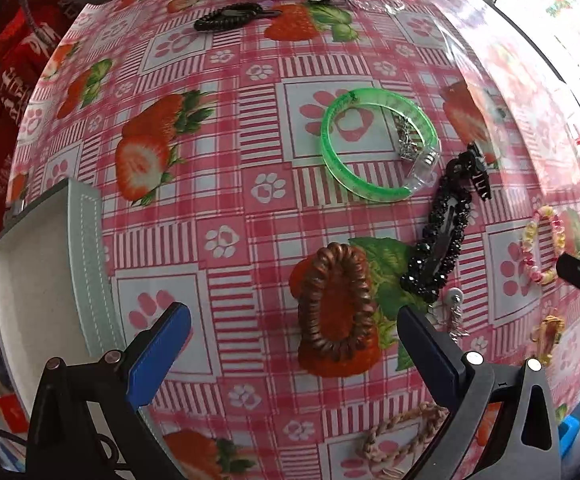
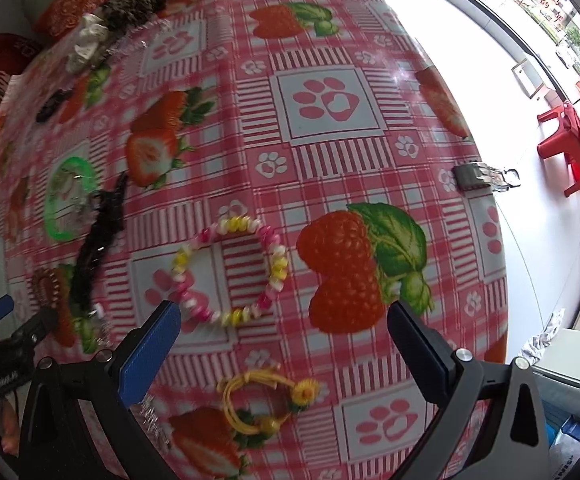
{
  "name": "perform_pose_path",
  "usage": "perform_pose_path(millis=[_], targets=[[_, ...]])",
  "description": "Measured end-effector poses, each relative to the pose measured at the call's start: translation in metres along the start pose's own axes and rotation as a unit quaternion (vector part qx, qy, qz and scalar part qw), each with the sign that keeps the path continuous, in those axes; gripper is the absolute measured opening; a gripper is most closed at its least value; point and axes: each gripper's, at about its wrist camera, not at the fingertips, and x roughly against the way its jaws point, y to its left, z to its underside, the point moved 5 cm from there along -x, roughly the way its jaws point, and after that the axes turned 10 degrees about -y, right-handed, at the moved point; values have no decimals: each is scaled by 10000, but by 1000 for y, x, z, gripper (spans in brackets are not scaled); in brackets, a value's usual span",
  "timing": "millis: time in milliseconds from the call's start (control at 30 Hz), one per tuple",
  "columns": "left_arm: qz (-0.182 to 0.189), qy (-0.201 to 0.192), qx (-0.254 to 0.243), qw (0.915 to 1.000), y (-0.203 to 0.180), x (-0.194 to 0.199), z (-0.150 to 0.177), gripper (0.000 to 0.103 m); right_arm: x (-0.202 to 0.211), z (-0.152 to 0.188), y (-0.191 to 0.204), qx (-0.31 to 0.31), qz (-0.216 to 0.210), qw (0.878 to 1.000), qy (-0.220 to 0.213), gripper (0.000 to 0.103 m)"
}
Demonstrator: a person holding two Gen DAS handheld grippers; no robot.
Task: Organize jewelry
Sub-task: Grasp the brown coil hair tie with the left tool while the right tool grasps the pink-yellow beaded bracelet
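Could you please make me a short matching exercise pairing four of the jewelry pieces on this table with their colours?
Things:
1. bangle
2. coiled hair tie
3. beaded hair clip
4. beaded bracelet

Colours:
A. black
B. pink, yellow and white
C. translucent green
D. brown

Pairs: 1-C, 2-D, 3-A, 4-B

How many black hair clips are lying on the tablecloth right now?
2. A black beaded clip lies in the middle, between the green bangle and the brown coil tie. A second black clip lies at the far edge. The clutter there may hide more.
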Motion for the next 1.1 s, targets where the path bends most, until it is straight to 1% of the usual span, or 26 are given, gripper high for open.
perform_pose_path(millis=[67, 167, 200, 267, 333, 367, 400, 433, 467, 500, 533, 567, 600, 633, 667, 733, 800, 900, 1100], targets=[[-31, -10, -2, 10000, 0, -4, -1, 103, -8, -3, -1, -11, 43, 10000, 26, 103], [20, 44, 48, 10000, -3, -12, -4, 102, -16, -7, -2, -1, 109, 9999, 42, 102], [59, 46, 42, 10000, -4, -14, -6, 96, -18, -7, -2, 5, 115, 9999, 41, 101], [106, 21, 26, 9999, -6, -17, -12, 94, -23, -9, 1, 35, 157, 9999, 55, 90], [170, -42, -19, 9998, -16, -14, -7, 84, -29, -9, 3, 77, 201, 9997, 123, 83], [204, -70, -63, 9997, -20, -12, -7, 81, -29, -10, 4, 90, 219, 9997, 74, 80], [222, -90, -104, 9997, -24, -9, -3, 76, -29, -10, 6, 120, 206, 9997, 49, 78], [257, -125, -138, 9995, -28, -10, -1, 68, -28, -11, 9, 183, 193, 9996, 14, 72], [274, -167, -180, 9993, -34, -10, -2, 63, -27, -9, 16, 242, 166, 9996, -25, 65], [295, -190, -209, 9992, -39, -8, -1, 52, -26, -9, 19, 303, 146, 9994, -48, 61], [329, -202, -232, 9990, -43, -6, -3, 41, -25, -9, 23, 378, 114, 9992, -65, 51], [365, -199, -249, 9988, -46, -5, -4, 39, -25, -9, 26, 423, 111, 9990, -82, 38], [375, -174, -254, 9988, -48, -3, -5, 37, -24, -9, 29, 459, 116, 9988, -111, 31], [393, -166, -246, 9988, -49, -2, -6, 29, -24, -10, 31, 444, 127, 9989, -122, 19], [454, -143, -216, 9986, -51, -2, -7, 29, -26, -7, 34, 401, 117, 9990, -130, 10], [591, -115, -127, 9981, -49, 2, -9, 29, -26, -8, 33, 255, 93, 9995, -133, 10], [650, -125, -96, 9978, -48, 9, -10, 29, -23, -9, 32, 190, 55, 9997, -137, 10], [712, -189, -63, 9973, -45, 16, -16, 29, -13, -8, 22, 129, -61, 9998, -150, 10], [864, -371, 99, 9955, -36, 39, -28, 29, 15, -15, 28, 89, -212, 9994, -259, 10]])
